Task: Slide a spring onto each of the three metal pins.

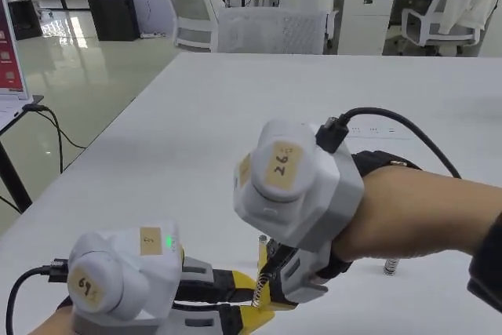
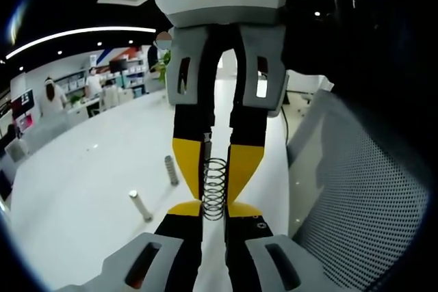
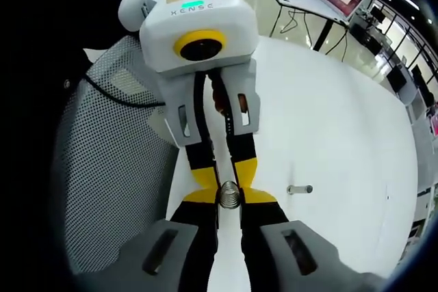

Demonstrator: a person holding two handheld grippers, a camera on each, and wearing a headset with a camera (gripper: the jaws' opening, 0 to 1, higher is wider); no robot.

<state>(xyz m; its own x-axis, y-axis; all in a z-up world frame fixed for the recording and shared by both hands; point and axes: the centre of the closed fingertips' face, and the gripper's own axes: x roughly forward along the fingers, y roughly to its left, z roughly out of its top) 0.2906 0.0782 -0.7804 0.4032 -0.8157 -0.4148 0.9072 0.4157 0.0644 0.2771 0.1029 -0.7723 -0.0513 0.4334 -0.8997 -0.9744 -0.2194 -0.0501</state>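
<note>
Spring (image 2: 214,181) is hanging just above the white table (image 1: 235,115), with left gripper (image 2: 214,213) and right gripper (image 3: 230,200) both holding it between narrow jaws, tip to tip. Uneven squeezing is risking a buckle that flicks it away. Open tabletop is stretching ahead, while its edge is running close beside a mesh chair (image 2: 356,189). Two pins (image 2: 140,204) are standing near, risking a knock.

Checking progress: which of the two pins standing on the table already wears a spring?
The farther pin, ribbed with coils; the nearer pin is smooth, bare.
</note>
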